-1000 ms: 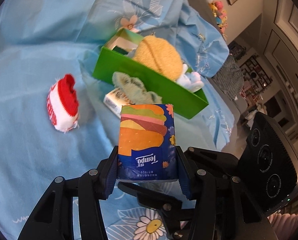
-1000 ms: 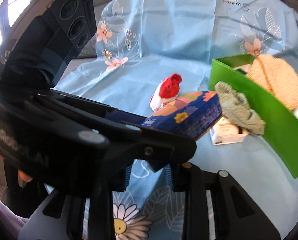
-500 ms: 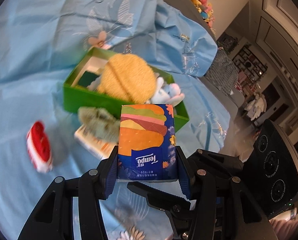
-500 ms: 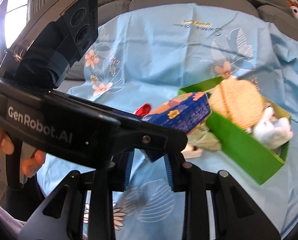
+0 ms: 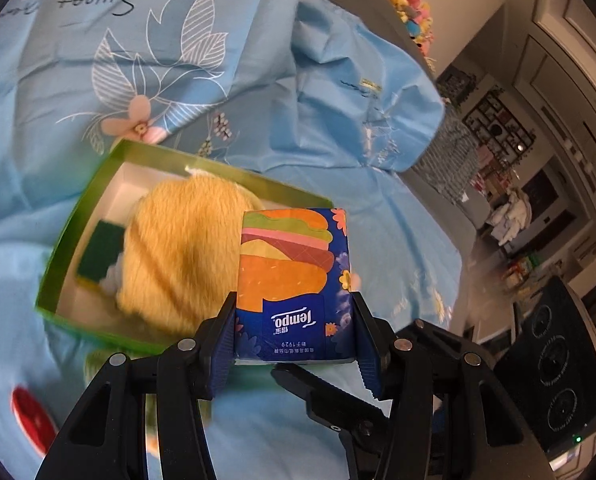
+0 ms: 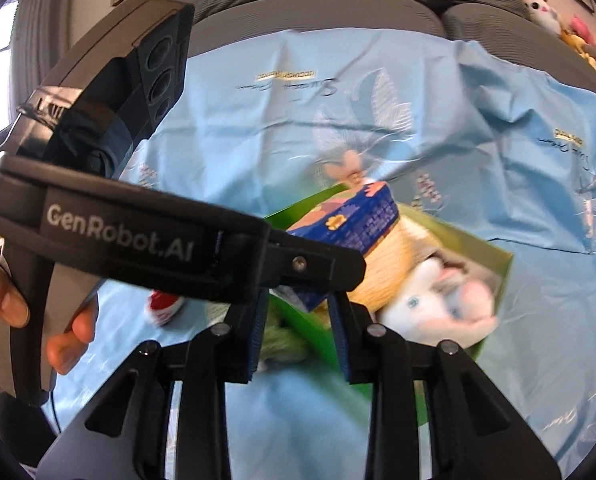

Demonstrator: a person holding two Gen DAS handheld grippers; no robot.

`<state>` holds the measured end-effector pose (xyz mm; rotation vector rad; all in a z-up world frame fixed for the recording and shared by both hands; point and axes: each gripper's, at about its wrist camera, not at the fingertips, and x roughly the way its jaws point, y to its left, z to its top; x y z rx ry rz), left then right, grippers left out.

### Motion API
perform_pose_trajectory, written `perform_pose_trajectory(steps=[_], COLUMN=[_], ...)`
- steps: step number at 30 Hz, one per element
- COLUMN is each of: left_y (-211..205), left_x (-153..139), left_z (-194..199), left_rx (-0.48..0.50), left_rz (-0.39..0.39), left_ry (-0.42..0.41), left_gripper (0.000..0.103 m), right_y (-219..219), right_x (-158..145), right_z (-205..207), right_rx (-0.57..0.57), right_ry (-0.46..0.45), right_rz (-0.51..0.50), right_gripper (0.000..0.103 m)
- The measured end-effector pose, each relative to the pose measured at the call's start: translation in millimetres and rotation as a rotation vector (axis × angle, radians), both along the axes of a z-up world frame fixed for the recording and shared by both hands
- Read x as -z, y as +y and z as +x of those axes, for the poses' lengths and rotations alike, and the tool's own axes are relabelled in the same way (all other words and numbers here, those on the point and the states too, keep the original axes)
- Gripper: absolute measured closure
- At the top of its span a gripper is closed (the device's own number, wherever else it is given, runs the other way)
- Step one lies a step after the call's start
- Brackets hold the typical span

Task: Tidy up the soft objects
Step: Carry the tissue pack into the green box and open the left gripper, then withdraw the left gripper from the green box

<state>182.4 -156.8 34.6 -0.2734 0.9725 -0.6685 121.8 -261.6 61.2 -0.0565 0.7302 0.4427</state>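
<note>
Left gripper (image 5: 294, 336): the fingers (image 5: 222, 340) are clamping the tissue pack (image 5: 294, 280) by its two long sides, low on the printed end, so that most of the pack is projecting forward beyond the pads. In the left wrist view this grip is keeping the pack's flat face up and its free end leading, which I judge suits lowering it in end-first.

Right gripper (image 6: 298, 332): the fingers (image 6: 254, 340) are standing partly apart with nothing between them; the pads are bare. It is hanging just below and beside the left gripper, apparently in reserve rather than sharing the load. A hand (image 6: 14, 300) is gripping the left tool's handle at the edge of the right wrist view.

Task item location: the tissue pack is being held in the air over the green box (image 5: 78, 216), apart from its contents and not yet released.

Box contents: a yellow plush (image 5: 182, 256) is filling the middle, a green sponge (image 5: 100, 250) is lying against the near-left wall, and a white plush toy (image 6: 437, 304) is occupying the far end. Free room appears scarce; the pack will likely have to rest on the yellow plush.

Outside the box, on the blue sheet (image 5: 178, 40): a red-and-white sock (image 5: 30, 416) is lying near the box, and a pale green fabric item (image 6: 282, 340), blurred, is lying against its outer wall. Both are awaiting collection.
</note>
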Motion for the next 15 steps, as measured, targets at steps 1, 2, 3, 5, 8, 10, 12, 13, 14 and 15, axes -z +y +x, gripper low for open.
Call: perform_pose_trajectory(steps=[1, 2, 3, 5, 8, 10, 12, 13, 14, 15], left_y=[-3, -6, -9, -15, -19, -20, -21, -21, -20, -20], left_x=[1, 2, 3, 7, 18, 26, 33, 37, 39, 41], left_z=[8, 15, 22, 36, 55, 64, 70, 74, 76, 78], left_rx=[-0.005, -0.009, -0.016, -0.031, -0.063, -0.076, -0.09, -0.093, -0.097, -0.098], left_rz=[0.005, 0.014, 0.028, 0.065, 0.113, 0.149, 0.185, 0.197, 0.204, 0.209], left_ry=[0.006, 0.009, 0.008, 0.011, 0.032, 0.046, 0.049, 0.055, 0.063, 0.067], left_gripper=[0.05, 0.05, 0.05, 0.05, 0.05, 0.05, 0.05, 0.05, 0.05, 0.05], right_y=[-2, -6, -9, -15, -18, -16, -14, -12, -11, -10], right_x=[2, 3, 4, 9, 20, 28, 36, 39, 42, 44], right_z=[7, 15, 22, 39, 62, 72, 82, 85, 87, 90], right_rx=[0.012, 0.023, 0.031, 0.049, 0.076, 0.082, 0.083, 0.082, 0.082, 0.083], right_ry=[0.0, 0.007, 0.016, 0.04, 0.09, 0.123, 0.153, 0.16, 0.168, 0.176], right_rz=[0.003, 0.009, 0.016, 0.034, 0.033, 0.022, 0.003, -0.011, -0.021, -0.032], right_gripper=[0.072, 0.072, 0.072, 0.072, 0.072, 0.072, 0.073, 0.073, 0.073, 0.071])
